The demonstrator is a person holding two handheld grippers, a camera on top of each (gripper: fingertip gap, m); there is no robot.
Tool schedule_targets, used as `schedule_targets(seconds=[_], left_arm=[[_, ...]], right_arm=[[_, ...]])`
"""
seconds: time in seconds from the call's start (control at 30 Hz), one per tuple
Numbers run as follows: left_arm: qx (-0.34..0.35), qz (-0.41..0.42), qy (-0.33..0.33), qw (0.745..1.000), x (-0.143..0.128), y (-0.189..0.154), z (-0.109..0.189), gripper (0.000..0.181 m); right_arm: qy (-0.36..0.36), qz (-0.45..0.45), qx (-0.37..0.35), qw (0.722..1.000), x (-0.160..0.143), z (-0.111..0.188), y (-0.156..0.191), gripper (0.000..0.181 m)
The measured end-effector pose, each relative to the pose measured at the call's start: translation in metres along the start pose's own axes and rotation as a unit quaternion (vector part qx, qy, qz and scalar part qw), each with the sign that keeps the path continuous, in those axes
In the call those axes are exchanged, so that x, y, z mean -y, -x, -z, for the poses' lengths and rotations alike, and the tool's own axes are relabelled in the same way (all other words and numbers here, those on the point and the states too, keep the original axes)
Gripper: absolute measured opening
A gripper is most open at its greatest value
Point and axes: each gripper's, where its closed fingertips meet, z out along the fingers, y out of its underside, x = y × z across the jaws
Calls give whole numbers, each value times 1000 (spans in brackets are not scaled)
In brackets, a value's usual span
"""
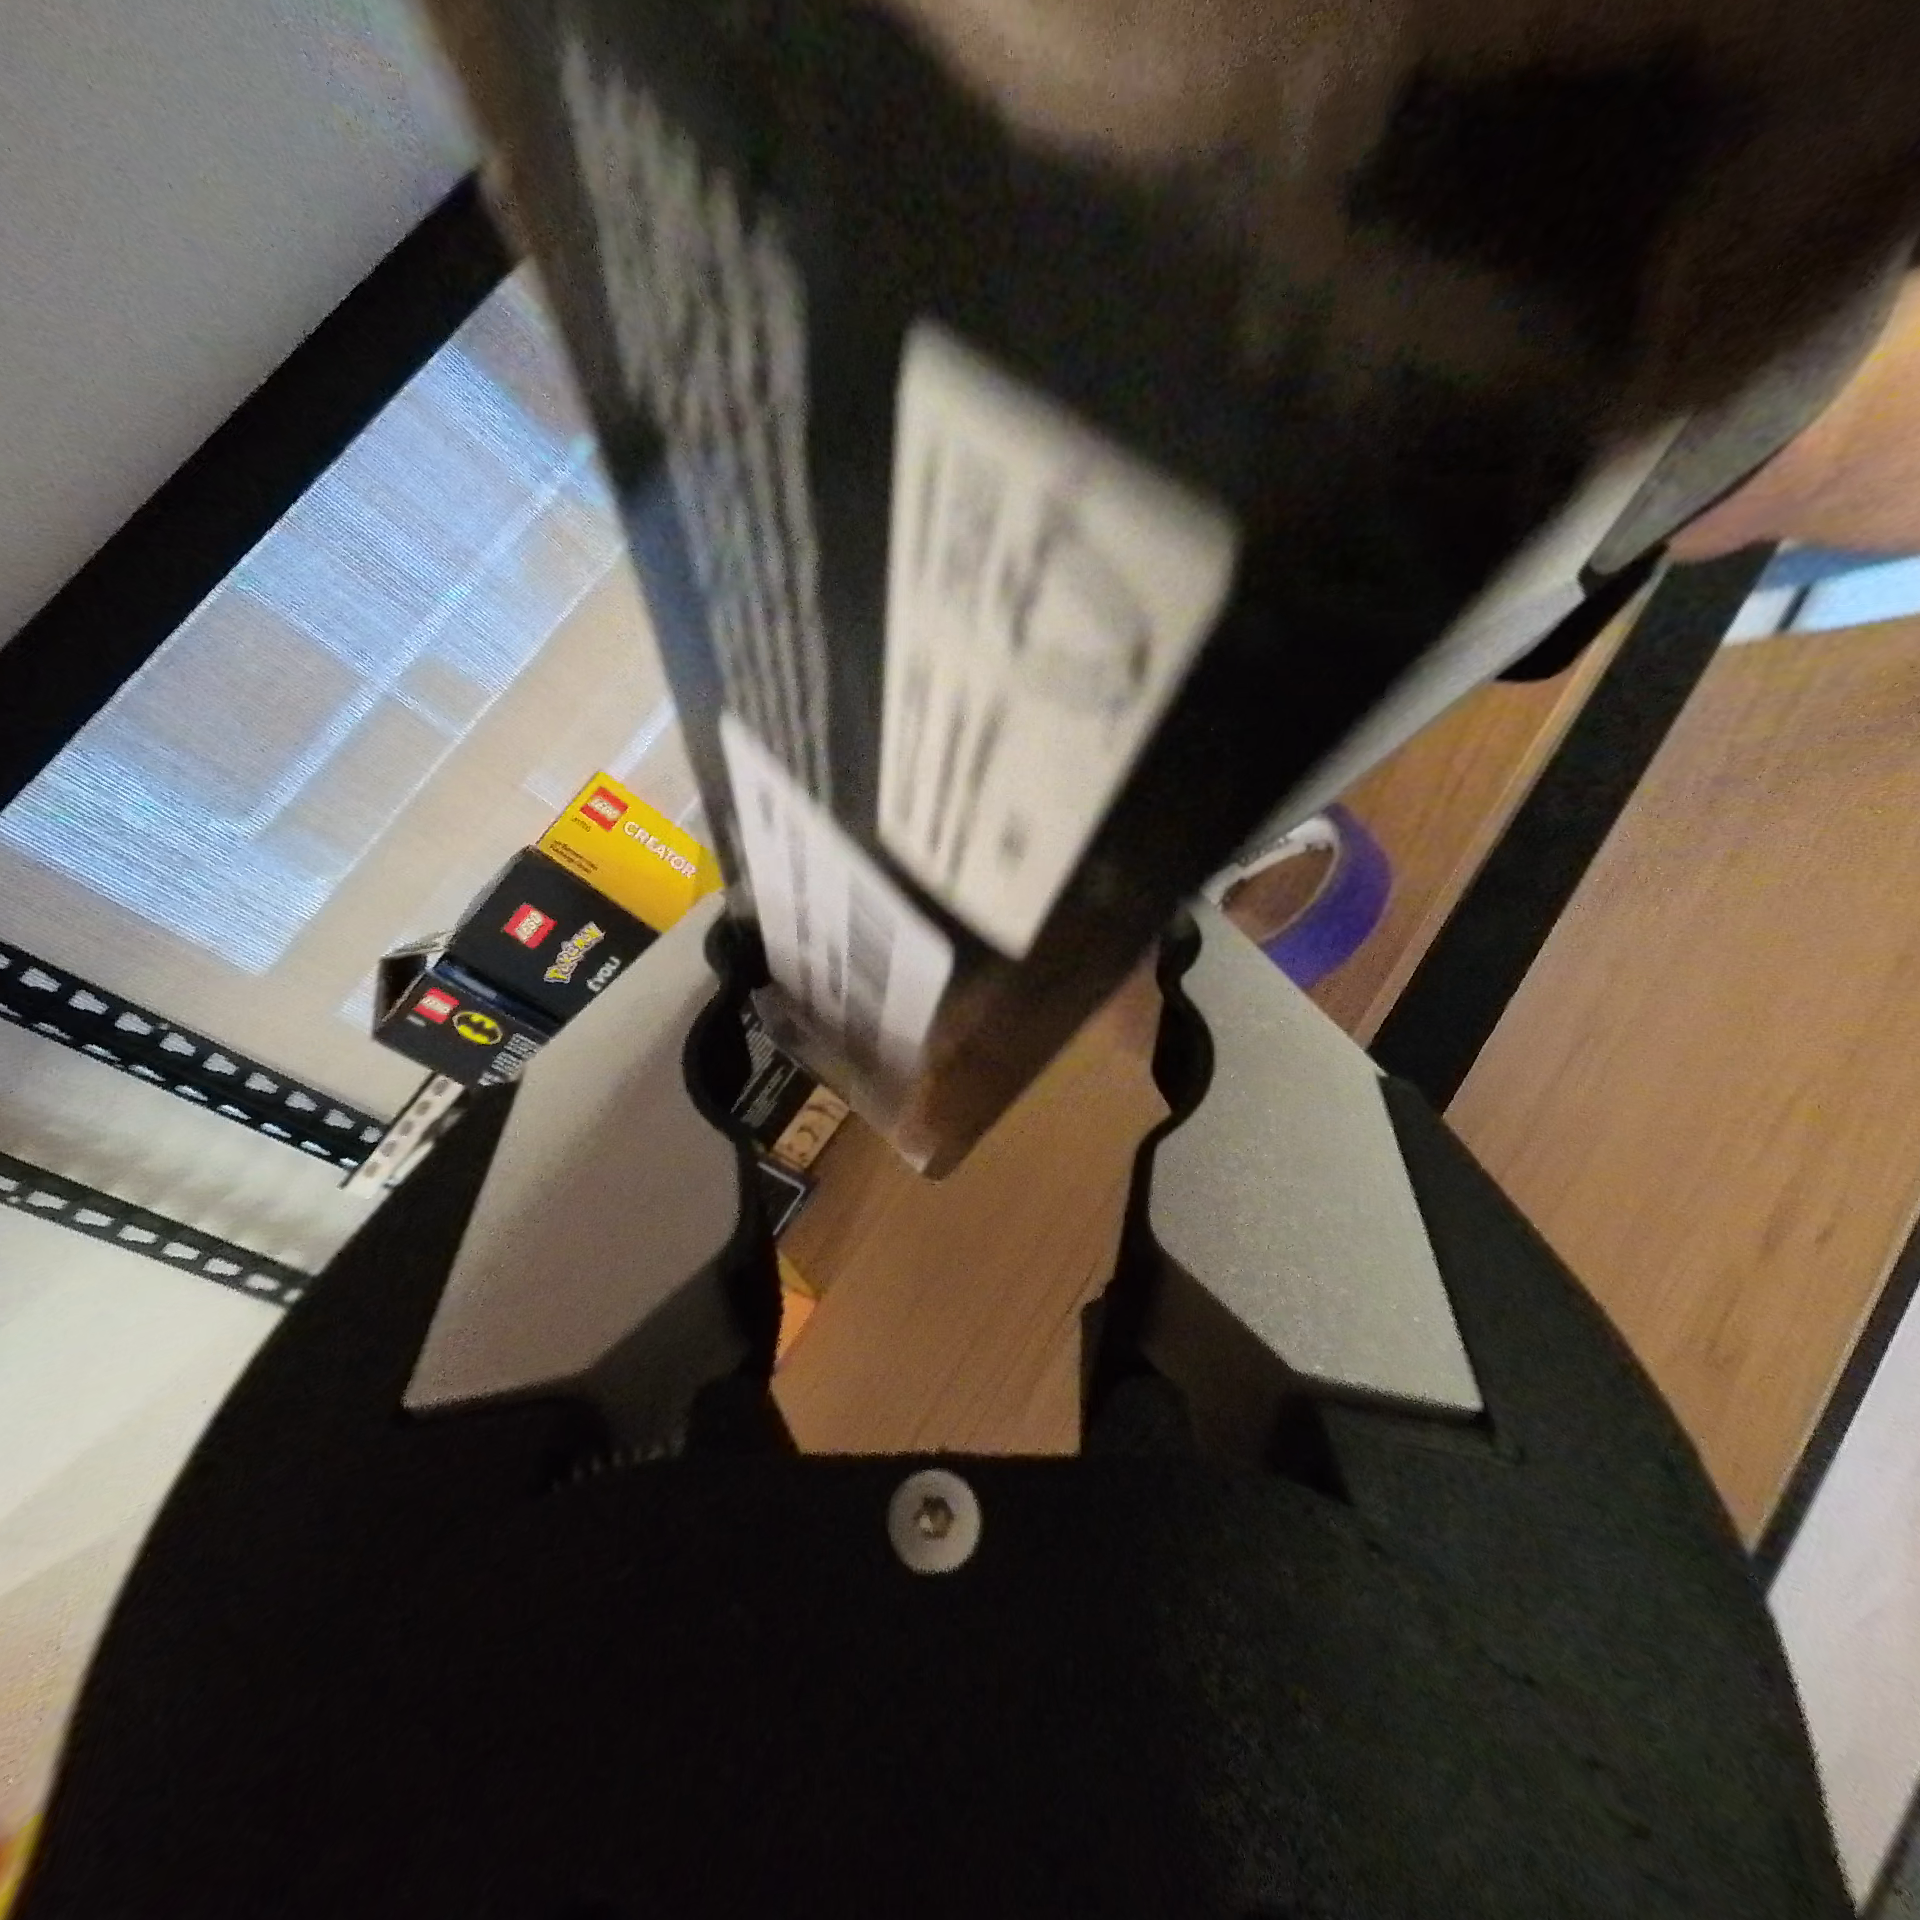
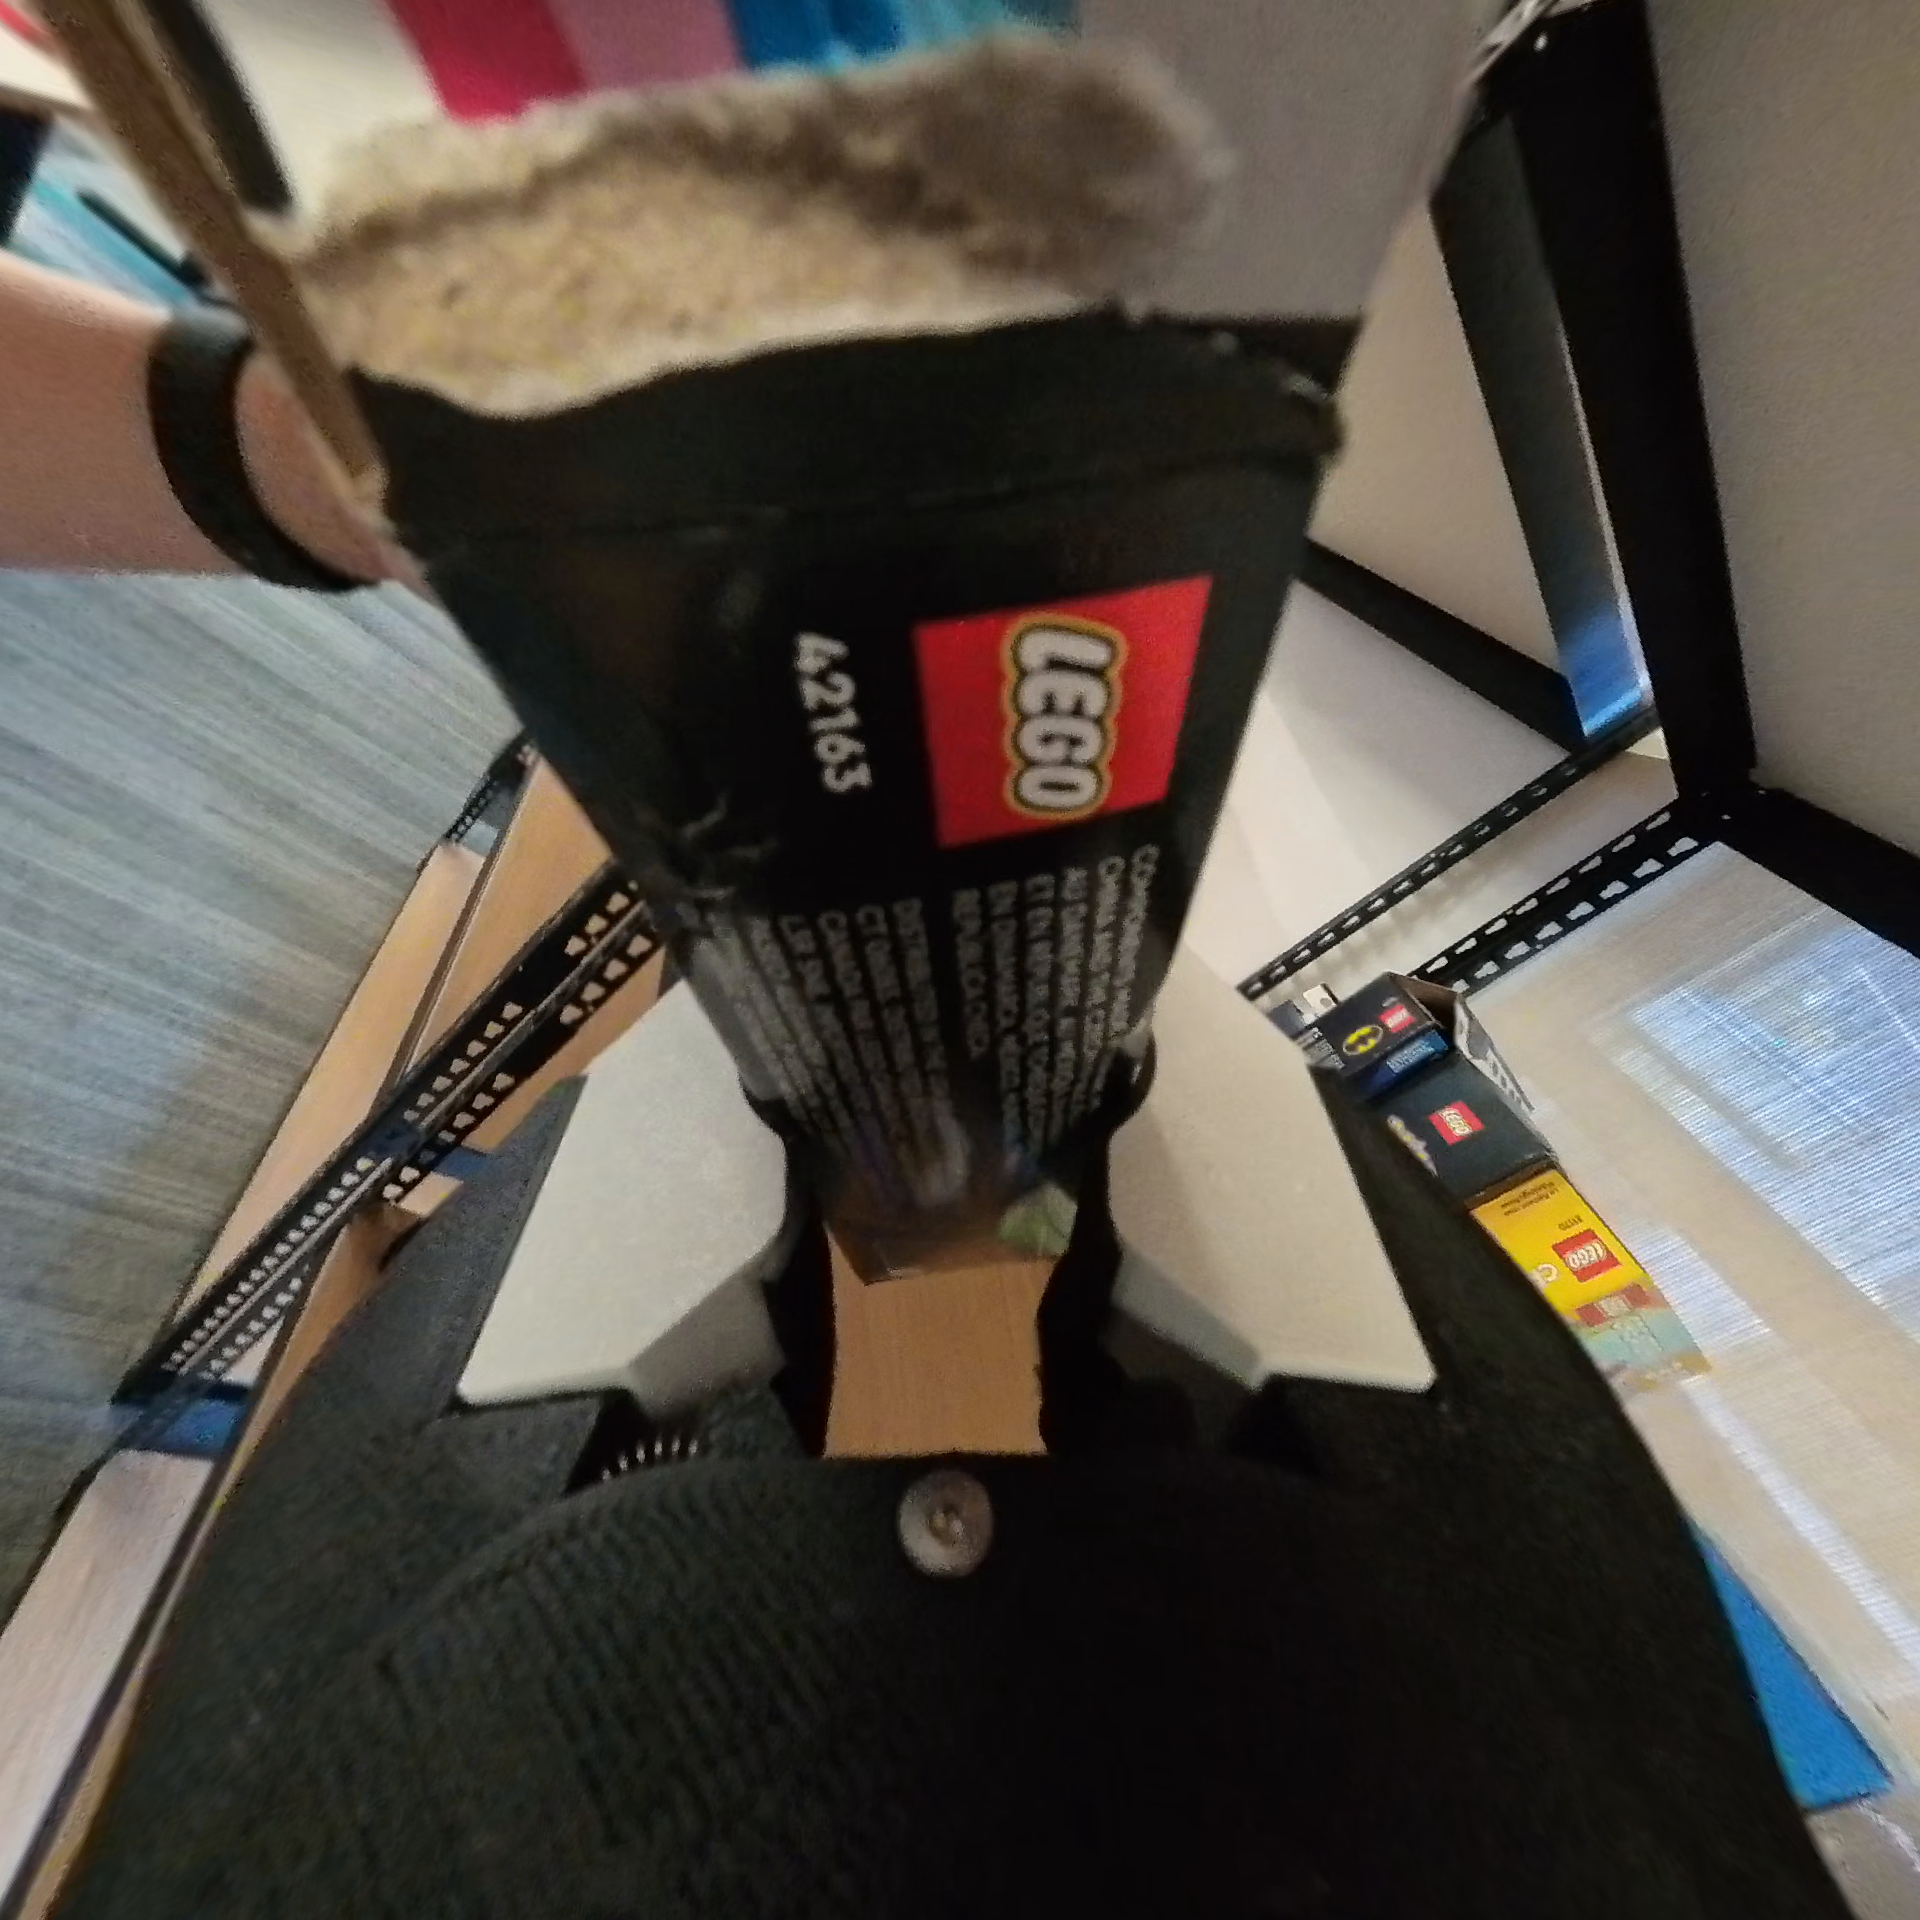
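In the left wrist view my left gripper (image 1: 945, 977) is shut on the end of a black cardboard box (image 1: 1039, 468) with white labels; the box fills the gap between the grey fingers (image 1: 1257, 1164) and runs up and away, blurred. In the right wrist view my right gripper (image 2: 945, 1122) is shut on the end of a black box (image 2: 831, 675) with a red logo square and a torn far edge. I cannot tell whether both hold the same box. Both are held above a wooden shelf board (image 2: 935, 1361).
A stack of small boxes, yellow, black and dark blue (image 1: 540, 935), lies on the shelf and also shows in the right wrist view (image 2: 1455, 1132). A purple tape roll (image 1: 1330, 894) lies on the wood. Black perforated shelf rails (image 2: 416, 1122), a forearm with a black wristband (image 2: 208, 447), and a fuzzy beige patch (image 2: 727, 229) are near.
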Motion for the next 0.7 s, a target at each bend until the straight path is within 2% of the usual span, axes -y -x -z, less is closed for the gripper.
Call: schedule_targets(seconds=[0.03,0.2,0.3,0.33,0.4,0.47,0.53,0.57,0.63,0.7], left_arm=[[-1,16,-11,1000,1,2,1,78],[-17,98,-98,990,-3,13,7,78],[-78,156,-145,974,-6,-1,1,78],[-112,213,-180,954,-1,-5,-1,82],[-176,320,-266,892,8,-5,2,83],[-221,374,-354,828,14,0,13,81],[-255,383,-432,776,24,2,32,72],[-260,370,-464,762,28,2,41,70],[-259,337,-504,752,32,-3,56,61],[-259,327,-535,735,29,-4,68,59]], right_arm=[[-9,-8,-3,1000,2,1,-2,51],[-35,2,-13,999,7,7,-18,51],[-63,-12,-1,998,8,7,-21,51],[-79,-23,0,997,9,6,-21,51],[-115,-58,16,992,13,4,-16,51],[-142,-94,36,985,18,1,-6,50],[-158,-117,51,979,24,-4,7,50],[-162,-126,60,977,26,-6,14,50],[-167,-142,69,973,28,-12,27,51],[-168,-162,68,970,28,-20,36,52]])
